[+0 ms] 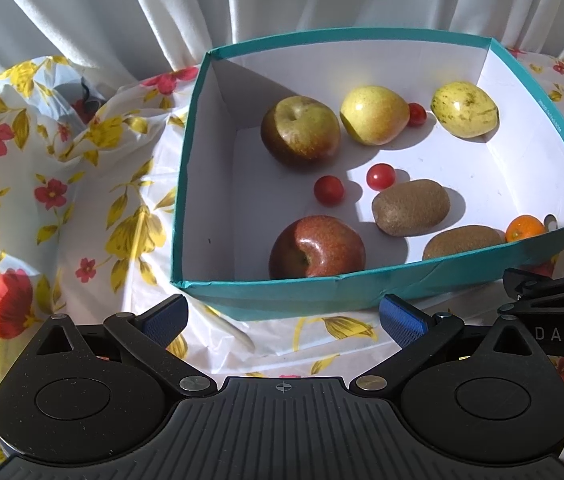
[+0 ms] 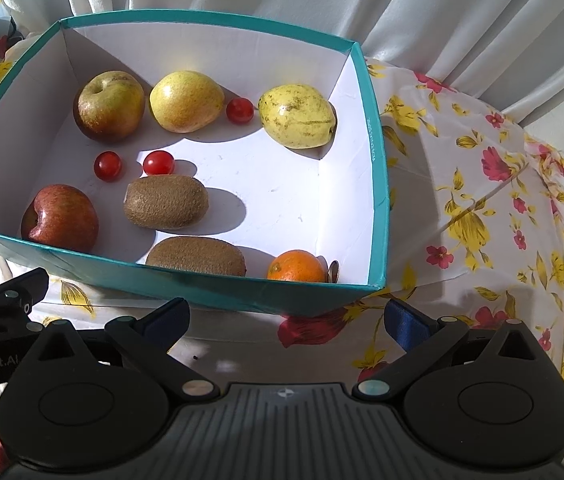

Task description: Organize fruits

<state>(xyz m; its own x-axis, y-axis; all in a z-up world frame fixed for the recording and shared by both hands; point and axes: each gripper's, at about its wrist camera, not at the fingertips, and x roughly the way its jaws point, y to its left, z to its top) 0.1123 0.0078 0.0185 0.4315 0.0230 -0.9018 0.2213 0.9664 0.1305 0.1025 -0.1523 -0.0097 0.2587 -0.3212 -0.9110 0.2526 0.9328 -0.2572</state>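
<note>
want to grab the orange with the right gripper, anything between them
Yes: the teal box's near wall stands between the open right gripper and the orange, which lies just behind it beside a kiwi. Nothing covers it from above.

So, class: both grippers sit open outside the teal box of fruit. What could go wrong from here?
1. The cherry tomatoes are small, round and loose; a finger nudge could send them rolling, and a firm grip might burst one.
2. The orange is tucked in the near corner against the box wall, so fingers may hit cardboard.
3. The left gripper and right gripper sit close together and could collide.
</note>
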